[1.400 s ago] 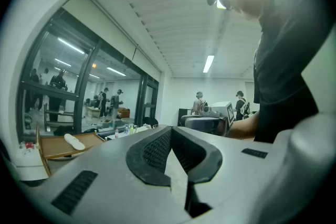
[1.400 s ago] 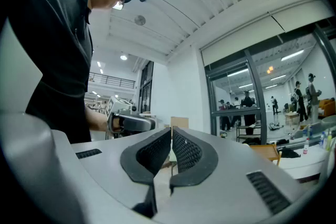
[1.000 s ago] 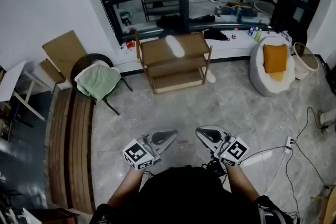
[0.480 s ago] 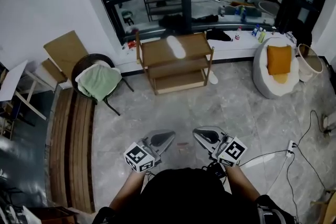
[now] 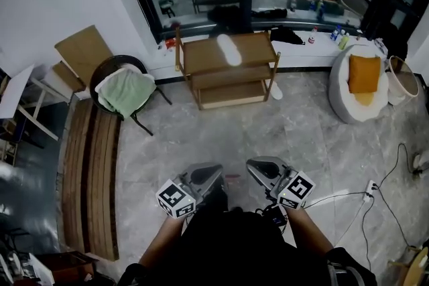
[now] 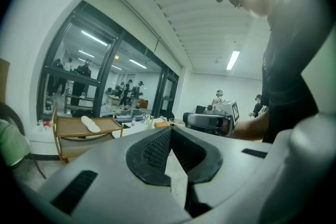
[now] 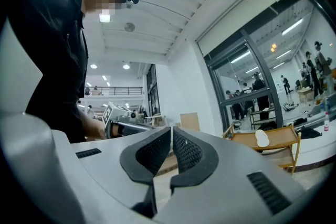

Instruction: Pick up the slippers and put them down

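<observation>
One white slipper (image 5: 229, 50) lies on the top board of a wooden shelf rack (image 5: 201, 76) by the glass wall. A second white slipper (image 5: 277, 91) rests on the floor at the rack's right foot. My left gripper (image 5: 213, 174) and right gripper (image 5: 252, 167) hover side by side close to my body, well short of the rack, both shut with nothing between the jaws. The left gripper view shows its jaws (image 6: 170, 134) closed, with the top slipper (image 6: 90, 124) far off. In the right gripper view the jaws (image 7: 171, 136) are closed too, and that slipper (image 7: 262, 138) sits at the right.
A round chair with a green cushion (image 5: 123, 94) stands left of the rack, with cardboard (image 5: 82, 57) behind it. Wooden planks (image 5: 90, 171) lie along the left. A white beanbag with an orange cushion (image 5: 362, 80), a basket (image 5: 404, 74) and floor cables with a power strip (image 5: 371, 187) are at the right.
Both grippers have dipped a little and drifted slightly, staying shut and empty. My head view has shifted a bit. The slippers and the rack have not moved.
</observation>
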### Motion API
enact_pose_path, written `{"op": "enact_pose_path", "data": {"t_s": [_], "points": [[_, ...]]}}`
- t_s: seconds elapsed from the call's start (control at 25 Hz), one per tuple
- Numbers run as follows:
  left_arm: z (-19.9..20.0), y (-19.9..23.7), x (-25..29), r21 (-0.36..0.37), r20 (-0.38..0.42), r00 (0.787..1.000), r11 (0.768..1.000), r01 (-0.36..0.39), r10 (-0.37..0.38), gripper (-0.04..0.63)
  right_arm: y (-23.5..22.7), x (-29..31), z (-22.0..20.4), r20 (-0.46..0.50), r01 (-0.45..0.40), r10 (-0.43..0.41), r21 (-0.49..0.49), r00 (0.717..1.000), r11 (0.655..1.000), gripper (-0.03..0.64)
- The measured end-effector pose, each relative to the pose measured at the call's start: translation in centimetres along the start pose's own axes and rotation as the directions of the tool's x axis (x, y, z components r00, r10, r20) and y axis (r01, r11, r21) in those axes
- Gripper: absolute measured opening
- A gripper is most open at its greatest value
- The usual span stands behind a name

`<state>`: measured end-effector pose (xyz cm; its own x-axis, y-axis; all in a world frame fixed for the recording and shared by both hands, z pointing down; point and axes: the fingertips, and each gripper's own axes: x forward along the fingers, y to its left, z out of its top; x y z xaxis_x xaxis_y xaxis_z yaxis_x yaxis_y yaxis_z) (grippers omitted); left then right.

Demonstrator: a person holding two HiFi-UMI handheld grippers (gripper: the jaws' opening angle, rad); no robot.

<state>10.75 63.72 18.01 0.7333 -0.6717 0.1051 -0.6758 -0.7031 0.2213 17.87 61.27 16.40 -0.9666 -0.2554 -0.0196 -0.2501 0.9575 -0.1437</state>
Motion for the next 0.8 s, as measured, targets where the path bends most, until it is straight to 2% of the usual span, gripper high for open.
{"op": "enact_pose_path", "data": {"t_s": [0.12, 0.36, 0.8], "points": [[0.2, 1.5, 0.8, -0.015, 0.017, 1.000, 1.000, 0.013, -0.013, 0.009, -1.4, 0.8, 0.3, 0.004, 0.001, -0.001, 0.004, 1.000, 1.000, 0.026], [1.4, 5.7, 3.1, 0.012, 0.033, 0.997, 0.998, 0.062, -0.063, 0.011, -5.6, 2.5, -0.3, -0.015, 0.054, -0.053, 0.032, 0.998, 0.998, 0.026], [6.1, 19.8, 6.0, 0.008, 0.079, 0.992, 0.995, 0.095, -0.095, 0.009, -14.8, 13.1, 2.7, -0.038, 0.067, -0.068, -0.020, 0.997, 0.998, 0.026]]}}
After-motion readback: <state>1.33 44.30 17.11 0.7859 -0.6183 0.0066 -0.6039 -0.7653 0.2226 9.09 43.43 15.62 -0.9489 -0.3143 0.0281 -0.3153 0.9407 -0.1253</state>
